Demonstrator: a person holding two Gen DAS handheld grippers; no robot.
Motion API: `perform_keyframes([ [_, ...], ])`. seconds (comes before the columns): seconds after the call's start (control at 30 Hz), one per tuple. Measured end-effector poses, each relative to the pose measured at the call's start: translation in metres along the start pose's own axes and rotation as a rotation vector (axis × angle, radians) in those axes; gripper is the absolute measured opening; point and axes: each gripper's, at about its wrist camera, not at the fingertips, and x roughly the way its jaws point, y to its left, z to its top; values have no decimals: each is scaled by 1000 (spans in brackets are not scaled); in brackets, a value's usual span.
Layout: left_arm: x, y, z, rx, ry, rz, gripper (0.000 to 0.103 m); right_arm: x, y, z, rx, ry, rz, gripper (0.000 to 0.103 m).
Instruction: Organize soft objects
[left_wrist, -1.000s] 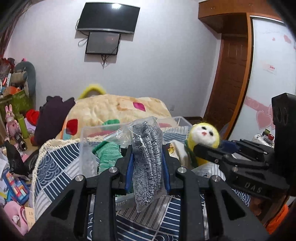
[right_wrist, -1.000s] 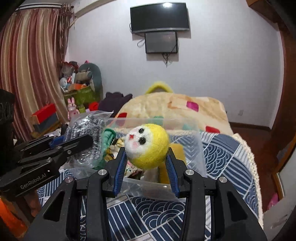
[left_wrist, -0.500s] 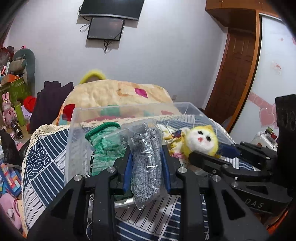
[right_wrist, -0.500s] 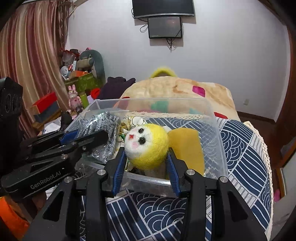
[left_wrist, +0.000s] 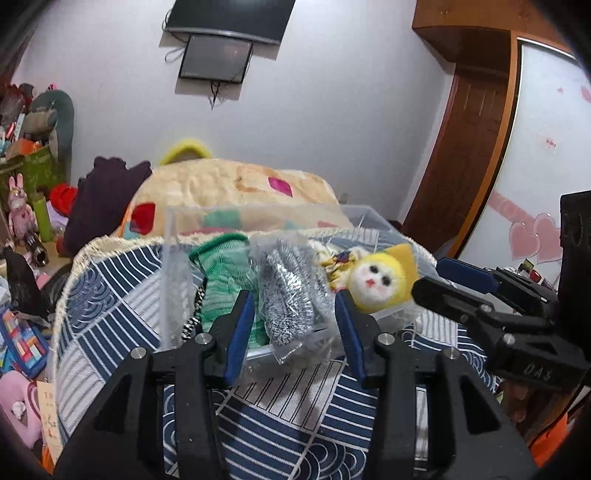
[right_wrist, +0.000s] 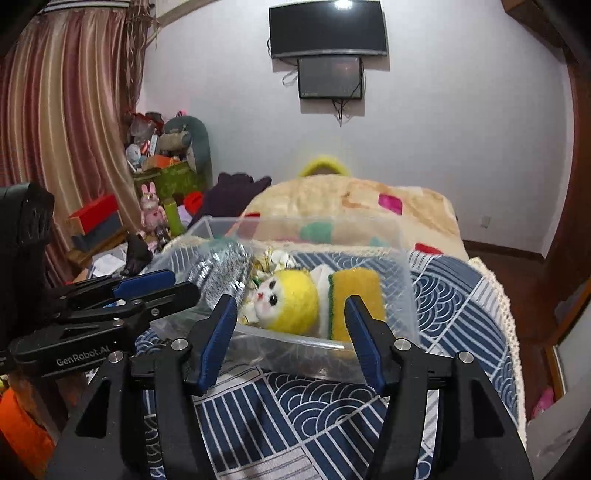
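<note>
A clear plastic bin (right_wrist: 402, 295) stands on the blue patterned cloth (right_wrist: 295, 413). In it lie a bagged grey knit item (left_wrist: 291, 295), a green knit item (left_wrist: 221, 273), a yellow plush doll with a white face (right_wrist: 291, 304) and a yellow sponge (right_wrist: 360, 295). My left gripper (left_wrist: 293, 325) is open at the bin's near edge, its jaws either side of the grey bag, which hangs over the rim. My right gripper (right_wrist: 290, 326) is open and empty just in front of the doll. The doll also shows in the left wrist view (left_wrist: 376, 282).
A bed with a cream patchwork quilt (right_wrist: 351, 206) lies behind the bin. Toys and boxes (right_wrist: 159, 177) crowd the left side by the curtain. A TV (right_wrist: 328, 33) hangs on the far wall. A wooden door (left_wrist: 461, 147) is at the right.
Both grippers have opened. The grey bag and the yellow doll have been let go and now rest in the bin. Both grippers have drawn back slightly.
</note>
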Motion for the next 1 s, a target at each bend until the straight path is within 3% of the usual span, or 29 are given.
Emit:
perform_keyframes([
  [0.53, -101, -36, 14, 110, -236, 29, 47, -72, 10, 14, -10, -206, 15, 57],
  [0.6, -107, -41, 12, 129, -257, 50, 59, -76, 11, 14, -11, -220, 16, 62],
  [0.7, -115, -45, 6, 145, -289, 70, 67, -82, 13, 11, -8, -245, 9, 75],
  [0.87, -119, -48, -1, 139, -296, 84, 84, -83, 14, 6, -10, -260, -12, 84],
  [1.0, -120, -47, -6, 136, -314, 100, 99, -80, 12, 0, 2, -258, -31, 84],
])
